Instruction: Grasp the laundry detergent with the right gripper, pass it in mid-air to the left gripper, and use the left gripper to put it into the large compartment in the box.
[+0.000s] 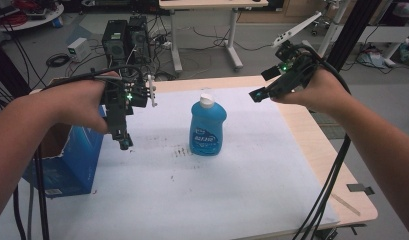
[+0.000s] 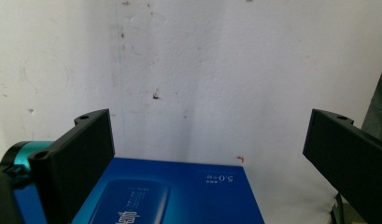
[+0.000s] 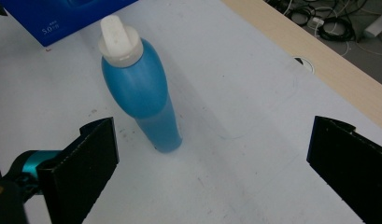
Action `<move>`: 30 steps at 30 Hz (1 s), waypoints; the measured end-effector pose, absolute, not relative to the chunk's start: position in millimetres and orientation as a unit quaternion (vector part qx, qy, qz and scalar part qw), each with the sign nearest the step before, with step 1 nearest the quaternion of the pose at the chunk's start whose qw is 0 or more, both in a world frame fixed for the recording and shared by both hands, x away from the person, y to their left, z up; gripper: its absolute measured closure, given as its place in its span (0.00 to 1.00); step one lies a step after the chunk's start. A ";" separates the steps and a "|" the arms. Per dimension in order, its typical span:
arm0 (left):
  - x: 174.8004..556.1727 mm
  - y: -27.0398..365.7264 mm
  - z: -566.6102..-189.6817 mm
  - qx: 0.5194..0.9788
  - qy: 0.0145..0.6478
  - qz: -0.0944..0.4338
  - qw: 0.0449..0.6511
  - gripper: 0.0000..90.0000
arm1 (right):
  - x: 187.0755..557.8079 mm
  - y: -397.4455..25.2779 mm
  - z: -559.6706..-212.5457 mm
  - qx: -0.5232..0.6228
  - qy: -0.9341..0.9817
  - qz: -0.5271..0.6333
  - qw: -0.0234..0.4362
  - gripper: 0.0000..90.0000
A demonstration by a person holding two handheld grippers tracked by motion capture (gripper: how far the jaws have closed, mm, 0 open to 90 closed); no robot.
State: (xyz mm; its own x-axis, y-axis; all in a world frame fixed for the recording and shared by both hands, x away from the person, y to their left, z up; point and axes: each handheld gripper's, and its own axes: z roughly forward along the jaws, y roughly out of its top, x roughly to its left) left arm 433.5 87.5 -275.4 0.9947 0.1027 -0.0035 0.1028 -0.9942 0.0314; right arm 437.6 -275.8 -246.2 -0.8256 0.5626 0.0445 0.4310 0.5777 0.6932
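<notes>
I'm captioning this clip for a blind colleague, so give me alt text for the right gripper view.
A blue bottle with a white cap stands upright on a white table cover, seen between the wide-open jaws of the right gripper, which holds nothing. A blue box sits behind the bottle, and the wooden table edge runs along the upper right.
</notes>
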 end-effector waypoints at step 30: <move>426.4 87.4 -273.8 0.999 0.050 -0.001 0.009 0.02 | 369.3 -265.3 -343.2 0.251 0.853 0.445 0.102 0.01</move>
State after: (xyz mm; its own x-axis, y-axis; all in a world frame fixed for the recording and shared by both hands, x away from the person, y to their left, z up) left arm 426.4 87.4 -273.8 0.9950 0.1000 -0.0030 0.1000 -0.9948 0.0182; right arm 369.3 -265.3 -343.2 -0.8532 0.5194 0.0485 0.3368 0.4774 0.8116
